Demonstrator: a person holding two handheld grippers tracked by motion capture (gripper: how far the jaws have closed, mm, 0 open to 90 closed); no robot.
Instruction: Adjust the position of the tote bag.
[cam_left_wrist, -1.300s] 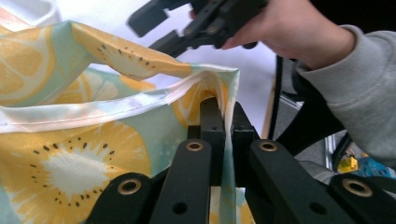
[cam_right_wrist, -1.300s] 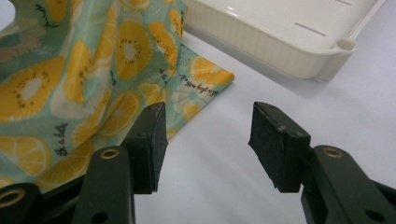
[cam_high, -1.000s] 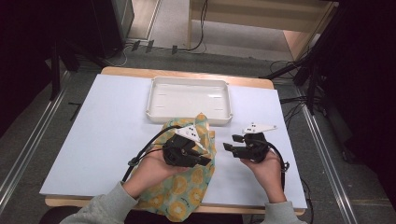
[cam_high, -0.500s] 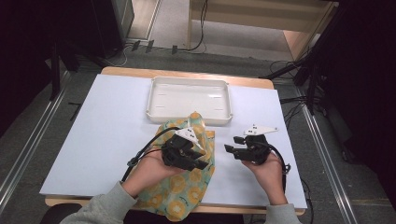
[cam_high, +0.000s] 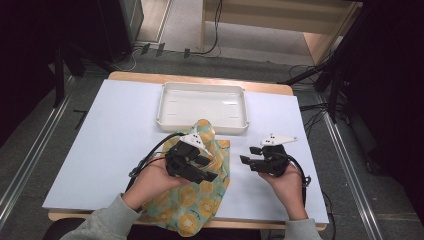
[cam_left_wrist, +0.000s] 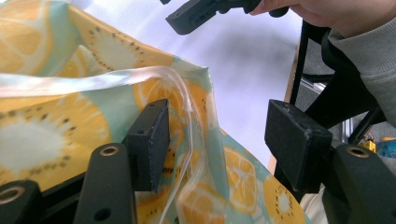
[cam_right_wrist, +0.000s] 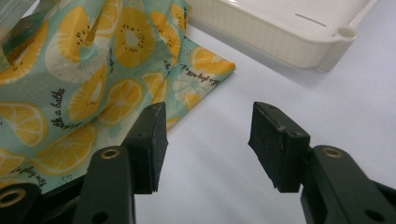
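Note:
A cloth (cam_high: 192, 207) printed with orange slices on pale green lies rumpled at the table's near edge, one fold rising toward the tray. My left gripper (cam_high: 210, 168) hovers over it, held in a hand and pointing right. In the left gripper view it (cam_left_wrist: 219, 126) stands open, with a raised fold of the cloth (cam_left_wrist: 70, 116) and its clear hem between the jaws, the left fingertip (cam_left_wrist: 152, 135) close against the fabric. My right gripper (cam_high: 248, 155) is open to the right of the cloth. It (cam_right_wrist: 208, 126) sits above bare table beside the cloth's corner (cam_right_wrist: 205, 65).
An empty white tray (cam_high: 202, 120) stands at the table's far middle, its near corner (cam_right_wrist: 336, 42) just ahead of the right gripper. The white table top (cam_high: 100, 140) spreads out to the left. The right gripper (cam_left_wrist: 201, 14) appears beyond the left one's jaws.
My left gripper has slid a little toward the person, lower over the cloth. The right gripper has barely moved.

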